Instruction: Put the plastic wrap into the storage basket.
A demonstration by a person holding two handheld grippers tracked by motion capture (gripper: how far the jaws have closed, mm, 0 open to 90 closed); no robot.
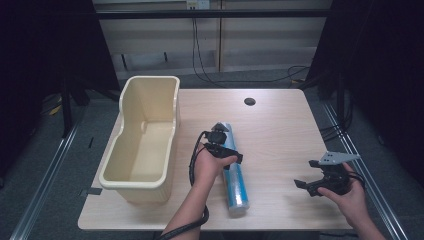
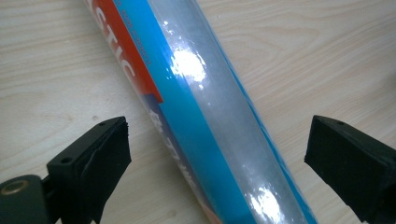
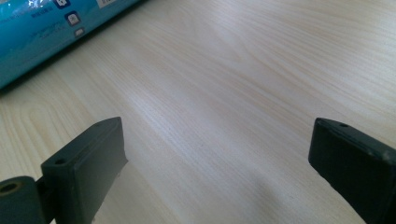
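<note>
A long blue roll wrapped in clear film (image 1: 235,180) lies on the wooden table (image 1: 280,125), running from the middle toward the near edge. My left gripper (image 1: 223,150) hovers over its far half, open. In the left gripper view the roll (image 2: 210,112), with a red band and white letters, passes diagonally between the two black jaws, and neither pad touches it. My right gripper (image 1: 314,186) is held above bare wood near the table's right front, open with nothing between its jaws; the roll's end (image 3: 42,23) lies at the top left of its view.
A cream plastic tub (image 1: 145,137) stands along the table's left side. A round cable hole (image 1: 249,101) sits near the far edge. Cables hang behind the table, and dark floor rails run along both sides.
</note>
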